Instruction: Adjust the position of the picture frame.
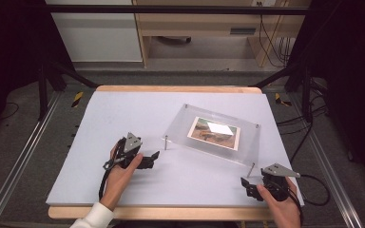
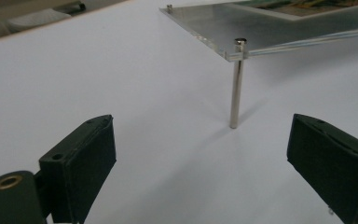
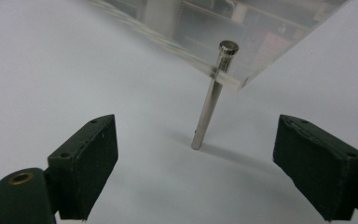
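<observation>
Centrally, a clear acrylic frame (image 1: 212, 135) stands on the white table (image 1: 123, 114), a little right of the middle and turned at an angle to the table's edges. A photo (image 1: 214, 132) is held flat inside it, with a bright glare patch on top. The frame rests on thin metal legs at its corners: the near-left leg (image 1: 166, 142) and the near-right leg (image 1: 251, 169) show clearly, and the far corners carry small screw heads.

The left gripper (image 1: 153, 158) lies just left of the near-left leg, held in the person's left hand (image 1: 121, 175) with a white sleeve at the wrist. Its jaws are spread wide with nothing between them; in the left gripper view the leg (image 2: 236, 84) stands upright ahead of the gap, apart from both pads, with the frame's corner on top.

The right gripper (image 1: 246, 186) sits near the table's front right, just below the near-right leg, in the right hand (image 1: 281, 204). Its jaws are also spread and hold nothing; in the right gripper view the leg (image 3: 212, 95) rises, slightly tilted in the picture, beyond the gap.
</observation>
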A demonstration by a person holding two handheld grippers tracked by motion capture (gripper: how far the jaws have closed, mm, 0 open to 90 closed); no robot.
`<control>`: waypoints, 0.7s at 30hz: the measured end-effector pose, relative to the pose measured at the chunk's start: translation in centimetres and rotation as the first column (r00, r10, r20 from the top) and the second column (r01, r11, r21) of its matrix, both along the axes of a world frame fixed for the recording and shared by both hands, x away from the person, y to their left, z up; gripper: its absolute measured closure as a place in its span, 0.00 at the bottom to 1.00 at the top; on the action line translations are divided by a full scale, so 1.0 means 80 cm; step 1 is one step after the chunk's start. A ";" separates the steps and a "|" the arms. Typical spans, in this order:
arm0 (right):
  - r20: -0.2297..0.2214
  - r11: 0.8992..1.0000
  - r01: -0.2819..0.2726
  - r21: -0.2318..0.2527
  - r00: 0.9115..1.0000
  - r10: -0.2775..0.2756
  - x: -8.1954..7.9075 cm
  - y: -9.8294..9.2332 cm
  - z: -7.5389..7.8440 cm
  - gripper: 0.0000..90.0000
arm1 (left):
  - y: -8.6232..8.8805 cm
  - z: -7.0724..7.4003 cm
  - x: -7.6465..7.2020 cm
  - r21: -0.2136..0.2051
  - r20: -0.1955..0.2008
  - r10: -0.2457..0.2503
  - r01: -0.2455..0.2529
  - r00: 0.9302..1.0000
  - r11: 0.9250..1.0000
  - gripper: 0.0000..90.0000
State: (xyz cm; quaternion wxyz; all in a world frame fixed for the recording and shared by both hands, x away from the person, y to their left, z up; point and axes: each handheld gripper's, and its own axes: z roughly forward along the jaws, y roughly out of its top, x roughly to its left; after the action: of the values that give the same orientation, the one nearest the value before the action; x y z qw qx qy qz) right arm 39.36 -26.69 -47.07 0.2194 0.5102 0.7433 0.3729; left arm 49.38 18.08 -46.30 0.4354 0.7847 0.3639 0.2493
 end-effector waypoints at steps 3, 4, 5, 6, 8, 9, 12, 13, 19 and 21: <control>0.014 0.999 -0.003 -0.037 1.000 0.004 -0.003 0.003 -0.004 0.17 | 0.000 0.001 -0.002 -0.013 0.017 0.008 -0.008 1.000 1.000 0.08; 0.016 0.999 -0.013 -0.042 1.000 0.014 -0.003 0.004 -0.005 0.17 | 0.000 0.000 -0.002 -0.017 0.018 0.006 -0.006 1.000 1.000 0.08; 0.016 0.999 -0.013 -0.045 1.000 0.014 -0.003 0.005 -0.006 0.17 | 0.000 0.000 -0.002 -0.023 0.017 0.004 -0.003 1.000 1.000 0.08; 0.030 0.998 -0.017 -0.062 0.999 0.019 -0.003 0.005 -0.008 0.18 | 0.000 0.000 -0.002 -0.029 0.014 0.001 -0.001 1.000 1.000 0.08; 0.034 0.998 -0.022 -0.067 0.999 0.025 -0.003 0.005 -0.008 0.19 | -0.001 0.000 -0.002 -0.035 0.011 -0.001 0.001 1.000 0.999 0.08; 0.035 0.998 -0.014 -0.056 0.999 0.016 -0.003 0.004 -0.008 0.19 | -0.002 0.001 -0.003 -0.043 0.009 -0.002 0.002 1.000 0.999 0.08; 0.030 0.999 0.003 -0.038 1.000 -0.002 -0.002 0.003 -0.011 0.21 | -0.003 0.002 -0.005 -0.039 0.011 -0.003 0.004 1.000 0.999 0.08; 0.030 1.000 0.005 -0.028 1.000 -0.004 -0.002 0.003 -0.011 0.22 | -0.004 0.002 -0.005 -0.037 0.008 -0.004 0.004 1.000 0.999 0.08; 0.052 0.999 0.030 0.028 0.998 -0.032 0.005 0.001 -0.017 0.26 | -0.007 0.001 -0.006 -0.039 -0.004 -0.006 0.005 1.000 0.999 0.08; 0.043 0.997 0.036 0.069 0.998 -0.039 0.008 -0.001 -0.017 0.27 | -0.008 0.002 -0.007 -0.045 -0.010 -0.009 0.008 1.000 0.999 0.08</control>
State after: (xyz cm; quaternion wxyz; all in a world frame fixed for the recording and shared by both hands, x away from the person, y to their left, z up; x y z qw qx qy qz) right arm 39.96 -26.80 -48.45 0.2253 0.5229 0.7153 0.4051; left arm 48.82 17.45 -46.17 0.4522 0.7775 0.3683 0.2351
